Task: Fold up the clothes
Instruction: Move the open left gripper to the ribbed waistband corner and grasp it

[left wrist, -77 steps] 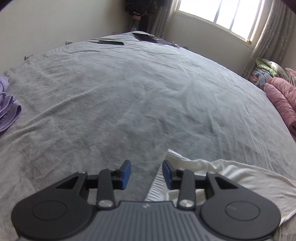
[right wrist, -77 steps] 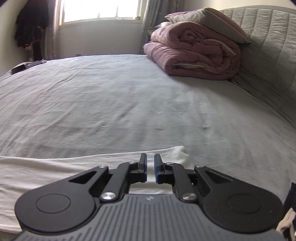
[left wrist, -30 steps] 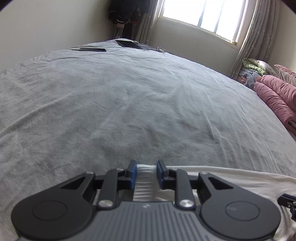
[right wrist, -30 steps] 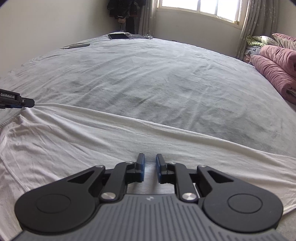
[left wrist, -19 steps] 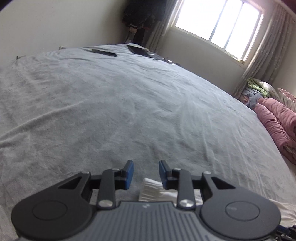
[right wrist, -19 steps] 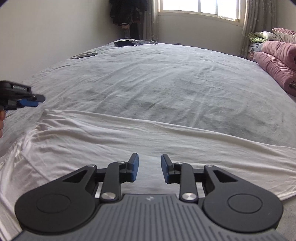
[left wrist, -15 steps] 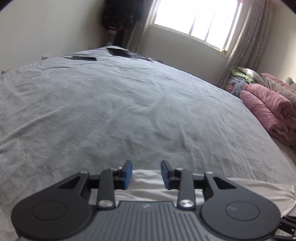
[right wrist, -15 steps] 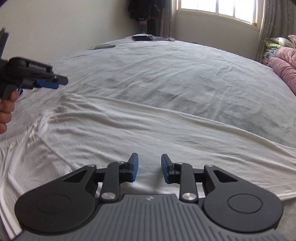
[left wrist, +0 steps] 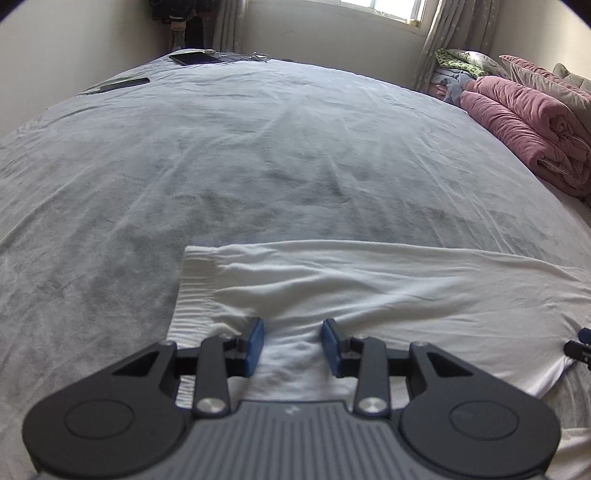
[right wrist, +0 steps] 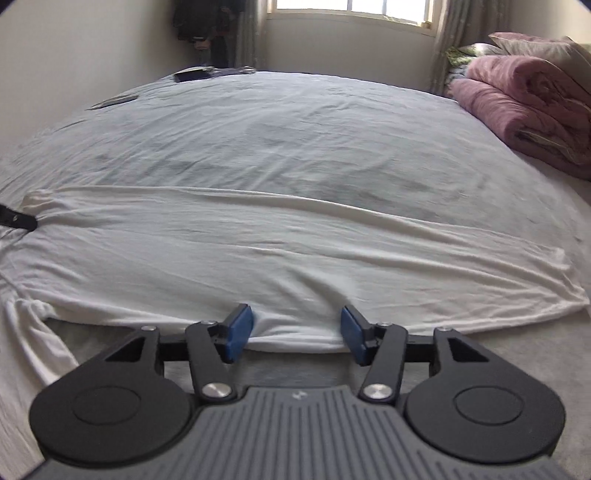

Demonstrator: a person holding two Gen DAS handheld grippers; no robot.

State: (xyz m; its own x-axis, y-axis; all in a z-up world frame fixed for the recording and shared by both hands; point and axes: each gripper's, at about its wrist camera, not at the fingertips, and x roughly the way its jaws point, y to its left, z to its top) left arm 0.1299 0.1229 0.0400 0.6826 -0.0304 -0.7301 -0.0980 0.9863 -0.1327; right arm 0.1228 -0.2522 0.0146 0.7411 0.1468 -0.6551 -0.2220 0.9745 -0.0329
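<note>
A white garment lies spread flat on the grey bedsheet. In the left wrist view the same white garment shows its ribbed end at the left. My left gripper is open, its blue pads on either side of a raised bit of the cloth. My right gripper is open wide at the garment's near edge, which sits between the pads. The right gripper's tip shows at the right edge of the left wrist view. The left gripper's tip shows at the left edge of the right wrist view.
A folded pink quilt with pillows lies at the right end of the bed. Flat dark items and a thin dark strip lie at the far left. A window and curtains stand behind the bed.
Both grippers have let go of the garment and opened. They have dropped low over the cloth. The garment now lies flat on the bed.
</note>
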